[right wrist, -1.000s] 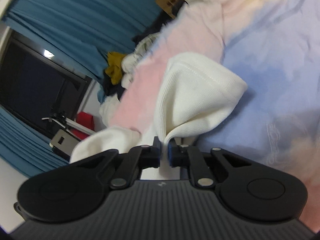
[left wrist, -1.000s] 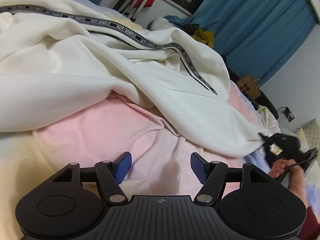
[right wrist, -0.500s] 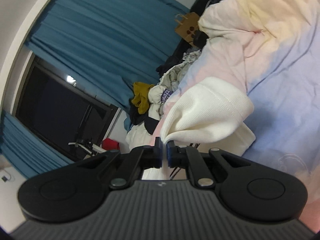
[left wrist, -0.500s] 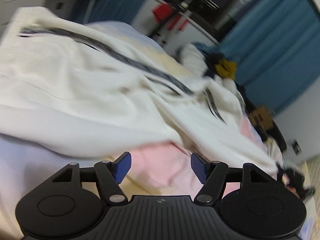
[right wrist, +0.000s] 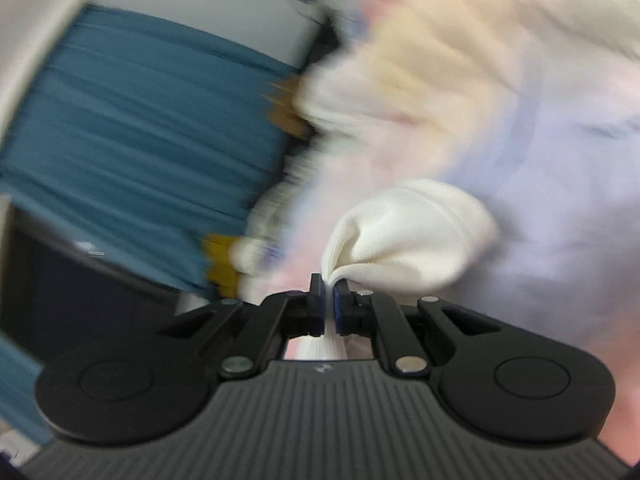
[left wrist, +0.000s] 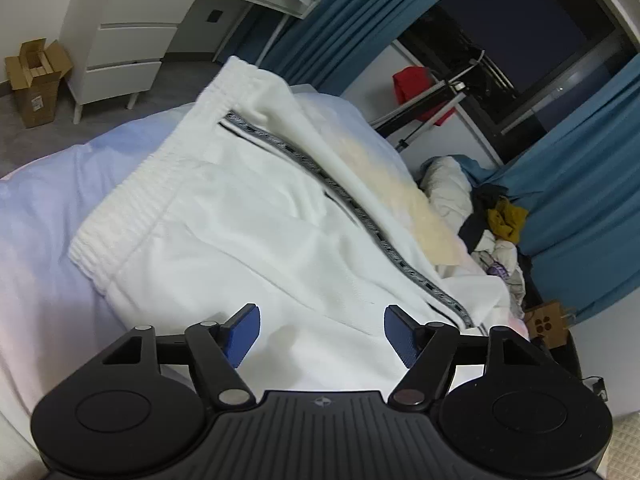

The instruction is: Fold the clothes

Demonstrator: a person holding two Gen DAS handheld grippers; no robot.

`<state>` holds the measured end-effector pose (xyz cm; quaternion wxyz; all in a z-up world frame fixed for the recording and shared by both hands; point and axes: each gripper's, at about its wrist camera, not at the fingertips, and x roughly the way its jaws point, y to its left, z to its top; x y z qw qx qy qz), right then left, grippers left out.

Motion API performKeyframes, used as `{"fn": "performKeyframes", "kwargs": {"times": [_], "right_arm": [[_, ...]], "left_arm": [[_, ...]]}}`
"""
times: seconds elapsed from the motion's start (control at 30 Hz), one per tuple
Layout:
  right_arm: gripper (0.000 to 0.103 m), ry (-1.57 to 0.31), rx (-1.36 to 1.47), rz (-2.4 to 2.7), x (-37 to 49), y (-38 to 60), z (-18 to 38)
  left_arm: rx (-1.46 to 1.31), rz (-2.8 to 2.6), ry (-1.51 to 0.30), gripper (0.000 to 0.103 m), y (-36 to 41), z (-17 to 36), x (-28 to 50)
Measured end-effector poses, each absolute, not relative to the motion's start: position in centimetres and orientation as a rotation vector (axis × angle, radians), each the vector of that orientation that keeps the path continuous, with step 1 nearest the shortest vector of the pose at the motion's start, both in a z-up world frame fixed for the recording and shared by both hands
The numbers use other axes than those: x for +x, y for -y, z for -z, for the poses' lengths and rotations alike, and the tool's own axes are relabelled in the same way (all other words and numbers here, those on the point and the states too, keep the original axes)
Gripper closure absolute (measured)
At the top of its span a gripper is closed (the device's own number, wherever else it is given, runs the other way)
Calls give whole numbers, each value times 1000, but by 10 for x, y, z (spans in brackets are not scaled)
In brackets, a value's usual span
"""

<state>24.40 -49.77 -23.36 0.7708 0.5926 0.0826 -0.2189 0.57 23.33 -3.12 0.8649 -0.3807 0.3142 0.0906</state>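
1. White trousers (left wrist: 256,216) with a ribbed waistband and a black lettered side stripe (left wrist: 344,204) lie rumpled on the pastel bed (left wrist: 52,184).
2. Left gripper (left wrist: 320,334) gapes wide, empty, above them.
3. Right gripper (right wrist: 329,298) pinches a white cloth fold (right wrist: 408,236).

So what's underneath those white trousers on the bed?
The white trousers lie on a pastel bedsheet, lilac, pink and yellow around them. Anything directly under the cloth is covered.

Matte black left gripper (left wrist: 322,334) with ribbed body, two round side discs, silver pivot screws, angled linkage arms, blue ridged pads (left wrist: 240,334), small round emblem at centre, identical black right gripper (right wrist: 329,302), dark blue pads (right wrist: 317,300), silver screws
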Motion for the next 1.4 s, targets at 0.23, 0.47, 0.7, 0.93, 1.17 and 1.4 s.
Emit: {"fn": "performKeyframes", "kwargs": {"times": [0.23,0.47,0.7,0.93,1.17,1.4], "right_arm": [[95,-400,1300,510,252,514,279],[95,-140,1231,399,220,515,232],[95,-254,1247,550,202,521,246],[95,-358,1207,608,199,516,255],[95,-329,978,578,216,497,220],[95,-365,1028,587,216,502,226]], "left_arm": [[-835,-167,-656,29,-232,45,7],[-760,-127,-651,28,-217,43,7],[-757,-86,-634,26,-219,43,0],[-704,-67,-673,26,-216,47,5],[-774,-109,-739,24,-227,56,10],[-828,-284,-873,24,-249,58,18]]}}
